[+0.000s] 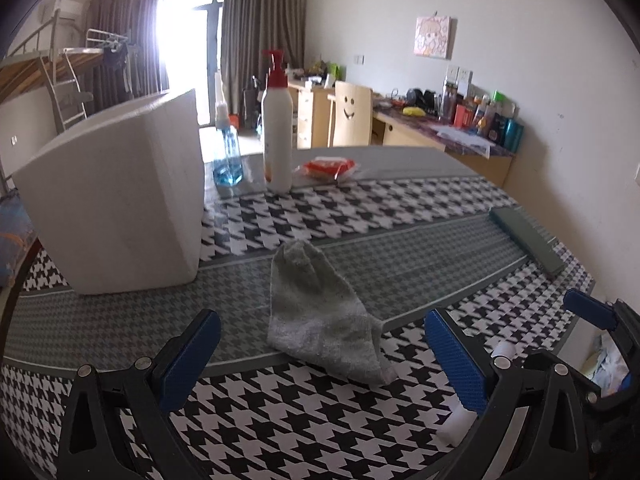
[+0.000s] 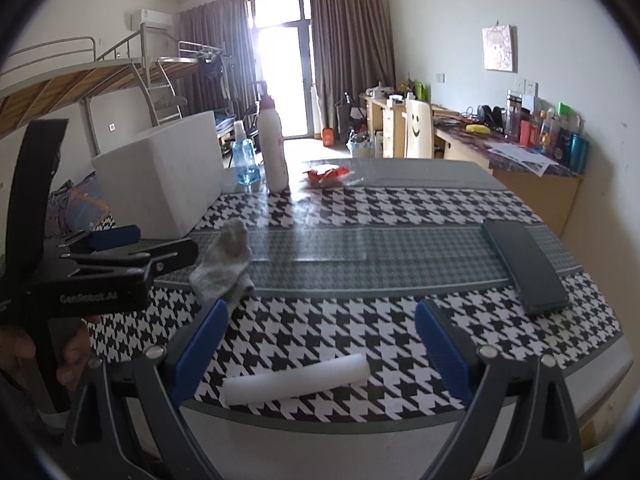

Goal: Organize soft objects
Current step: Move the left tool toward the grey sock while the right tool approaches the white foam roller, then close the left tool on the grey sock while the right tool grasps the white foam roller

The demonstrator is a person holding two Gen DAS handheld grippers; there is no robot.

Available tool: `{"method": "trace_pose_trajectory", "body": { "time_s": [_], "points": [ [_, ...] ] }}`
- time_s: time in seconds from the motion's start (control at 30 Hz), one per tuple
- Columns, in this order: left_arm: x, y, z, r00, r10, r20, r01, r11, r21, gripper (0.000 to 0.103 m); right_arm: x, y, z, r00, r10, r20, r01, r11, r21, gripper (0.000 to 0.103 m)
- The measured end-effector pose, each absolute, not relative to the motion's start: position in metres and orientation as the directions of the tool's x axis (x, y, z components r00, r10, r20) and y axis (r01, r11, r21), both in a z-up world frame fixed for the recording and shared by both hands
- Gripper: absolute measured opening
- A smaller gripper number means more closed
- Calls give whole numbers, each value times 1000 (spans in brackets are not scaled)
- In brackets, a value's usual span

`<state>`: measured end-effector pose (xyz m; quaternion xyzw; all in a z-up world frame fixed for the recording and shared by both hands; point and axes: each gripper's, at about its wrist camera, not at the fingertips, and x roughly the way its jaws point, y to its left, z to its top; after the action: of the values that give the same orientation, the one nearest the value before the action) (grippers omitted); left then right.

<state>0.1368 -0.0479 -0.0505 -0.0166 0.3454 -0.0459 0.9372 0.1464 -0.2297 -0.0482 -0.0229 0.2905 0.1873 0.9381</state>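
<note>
1. The sock [image 1: 324, 320] lies crumpled on the counter [image 1: 400, 208], just in front of the left gripper [image 1: 320, 360], likely lined up for a pickup; the box [image 1: 120, 200] stands near.
2. Left fingers [image 1: 192, 356] are wide apart, holding nothing.
3. The right gripper [image 2: 320, 352] is also spread and empty, a foam roll [image 2: 296, 378] lying on the counter between its fingers.

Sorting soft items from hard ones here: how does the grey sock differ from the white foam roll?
The grey fabric sock lies crumpled and limp near the white foam box; the white foam roll is a smooth, straight cylinder near the table's front edge. Both rest on the houndstooth tablecloth, ungripped.
</note>
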Motion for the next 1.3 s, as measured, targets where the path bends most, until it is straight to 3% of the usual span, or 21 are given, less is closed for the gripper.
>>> {"method": "trace_pose_trajectory", "body": {
  "time_s": [0.83, 1.0, 1.17, 1.3],
  "points": [
    [163, -59, -84, 695, -52, -717, 50, 998, -24, 101, 153, -227, -80, 683, 354, -639, -382, 919, 100, 97],
    [168, -61, -90, 670, -80, -738, 77, 996, -38, 95, 157, -228, -85, 657, 366, -659, -393, 912, 115, 97],
    [174, -67, -97, 641, -99, -761, 102, 994, -43, 82, 158, -229, -90, 628, 380, -679, -398, 907, 139, 96],
    [177, -69, -102, 630, -101, -770, 107, 993, -43, 78, 155, -231, -90, 611, 404, -681, -419, 895, 154, 96]
  ]
}}
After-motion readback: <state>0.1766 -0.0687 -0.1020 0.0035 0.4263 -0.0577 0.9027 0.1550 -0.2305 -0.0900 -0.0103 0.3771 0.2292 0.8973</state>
